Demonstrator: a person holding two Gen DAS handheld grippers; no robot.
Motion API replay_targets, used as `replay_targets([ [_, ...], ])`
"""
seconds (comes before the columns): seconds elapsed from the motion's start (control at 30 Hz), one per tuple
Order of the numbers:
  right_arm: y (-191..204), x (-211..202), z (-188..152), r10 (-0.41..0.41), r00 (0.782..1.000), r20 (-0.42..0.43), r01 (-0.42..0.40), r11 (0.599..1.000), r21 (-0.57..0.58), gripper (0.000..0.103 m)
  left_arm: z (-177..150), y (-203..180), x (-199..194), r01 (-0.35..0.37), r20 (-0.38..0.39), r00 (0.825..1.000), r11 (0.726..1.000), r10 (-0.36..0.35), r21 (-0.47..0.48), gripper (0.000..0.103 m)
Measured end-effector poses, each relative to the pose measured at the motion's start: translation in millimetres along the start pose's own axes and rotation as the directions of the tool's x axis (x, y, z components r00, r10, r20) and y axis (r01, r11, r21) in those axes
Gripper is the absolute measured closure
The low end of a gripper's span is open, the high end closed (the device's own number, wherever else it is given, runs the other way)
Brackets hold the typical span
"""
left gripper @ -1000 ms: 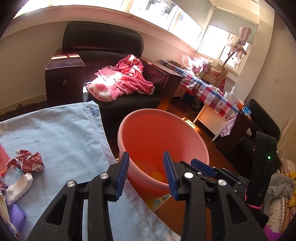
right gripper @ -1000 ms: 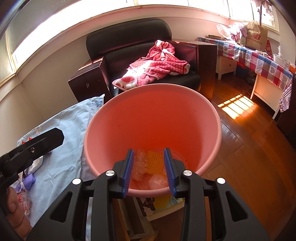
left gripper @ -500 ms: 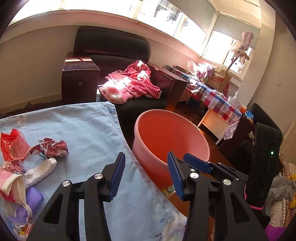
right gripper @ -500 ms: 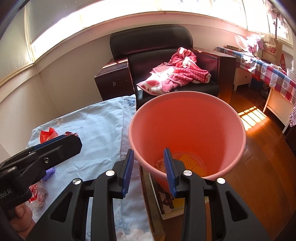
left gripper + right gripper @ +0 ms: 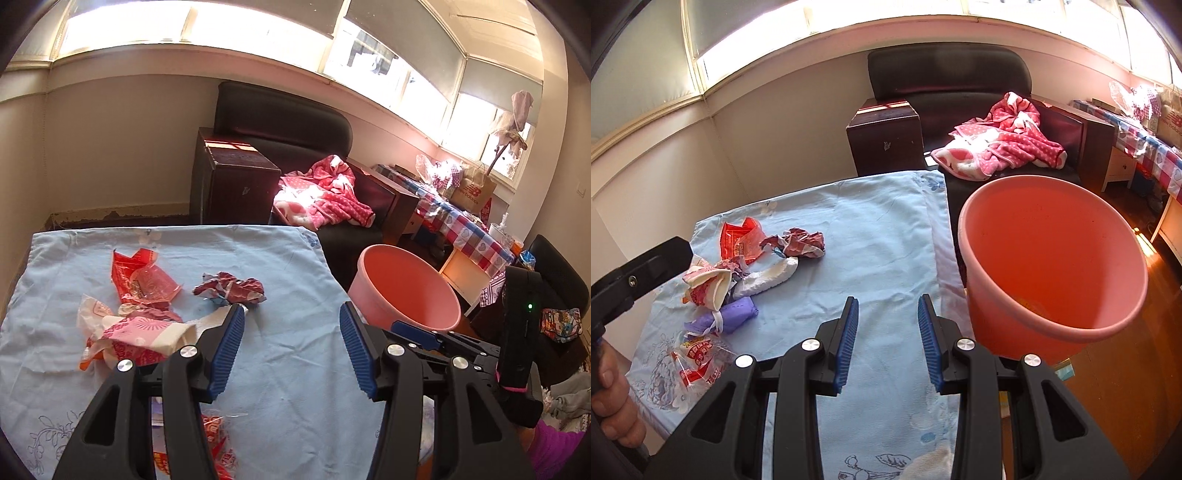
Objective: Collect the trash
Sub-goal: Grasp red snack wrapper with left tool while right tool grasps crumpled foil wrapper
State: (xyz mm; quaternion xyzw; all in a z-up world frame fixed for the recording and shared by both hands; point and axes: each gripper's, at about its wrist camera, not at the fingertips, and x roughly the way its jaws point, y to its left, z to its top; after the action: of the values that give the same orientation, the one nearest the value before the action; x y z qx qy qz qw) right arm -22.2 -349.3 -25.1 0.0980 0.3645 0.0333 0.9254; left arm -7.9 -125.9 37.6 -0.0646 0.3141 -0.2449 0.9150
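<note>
Trash lies in a loose heap on the pale blue cloth [image 5: 871, 266] that covers the tabletop, off to the left of both pairs of fingers. Farthest left in the right wrist view sit a clear red-printed packet [image 5: 700, 360] and a purple wrapper [image 5: 733, 314], then a pink-and-cream wrapper [image 5: 707, 286], a white wad [image 5: 768, 278], a red plastic bag [image 5: 740, 240] and a crumpled dark red foil [image 5: 803, 243]. The left gripper [image 5: 291, 345] has just been opening; its blue fingers stand wide apart with only cloth showing between them, the foil [image 5: 231, 290] just past the left fingertip. The right gripper [image 5: 888, 339] hangs over bare cloth, fingers parted and gripping nothing, the heap well to their left. To the right of both, beside the tabletop's edge, stands the pink bucket [image 5: 1082, 325], with something yellow low inside it.
</note>
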Motion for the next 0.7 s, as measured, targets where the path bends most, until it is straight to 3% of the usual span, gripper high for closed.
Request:
replay_targets([
  [0.33,31.6,27.5,7.6,0.061,0.997,-0.048,-0.063,0.997,-0.039,0.069,0.4,98.5,-23.2,-0.193,-0.01,0.981,0.971,0.193,-0.143,0.05],
  [0.47,44.2,41.7,16.6,0.085,0.994,-0.068,-0.089,0.994,-0.059,0.069,11.7,125.1,-14.0,-0.219,-0.028,0.976,0.956,0.217,-0.193,0.052],
  [0.7,65.6,70.9,38.1,0.122,0.988,-0.093,-0.133,0.984,-0.121,0.069,32.4,155.0,20.7,-0.251,-0.084,0.967,0.948,0.238,-0.194,0.052],
])
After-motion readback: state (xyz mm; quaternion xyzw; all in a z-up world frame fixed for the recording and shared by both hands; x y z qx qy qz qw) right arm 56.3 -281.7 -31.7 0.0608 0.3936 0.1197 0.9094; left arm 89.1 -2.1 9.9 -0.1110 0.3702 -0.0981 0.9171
